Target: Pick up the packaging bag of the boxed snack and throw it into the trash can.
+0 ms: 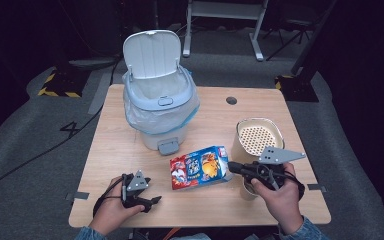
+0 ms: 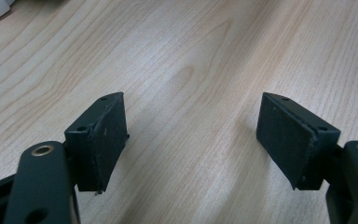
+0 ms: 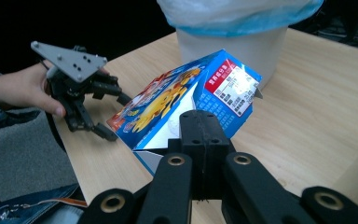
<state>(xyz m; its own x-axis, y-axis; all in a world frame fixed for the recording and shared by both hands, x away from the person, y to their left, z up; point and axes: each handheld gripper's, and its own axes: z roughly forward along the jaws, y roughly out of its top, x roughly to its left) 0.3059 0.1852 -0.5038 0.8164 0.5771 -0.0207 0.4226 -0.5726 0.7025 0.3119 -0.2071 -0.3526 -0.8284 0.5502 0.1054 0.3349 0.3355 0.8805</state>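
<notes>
The wooden table carried a white pedal bin with its lid up, sitting around 11 o'clock. The blue carton was near the middle, tilted, pinched at its 3 o'clock end by the right gripper, jaws clamped tight on its edge. Down at 7 o'clock the left gripper sat wide open over bare wood, holding nothing.

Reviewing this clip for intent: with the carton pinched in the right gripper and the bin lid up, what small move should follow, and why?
Probably carry the carton up and toward the open bin. The right gripper is shut on the carton's top edge, the bin's lid stands up over a bag-lined mouth, and the left gripper rests open over bare table, clear of that path.
</notes>
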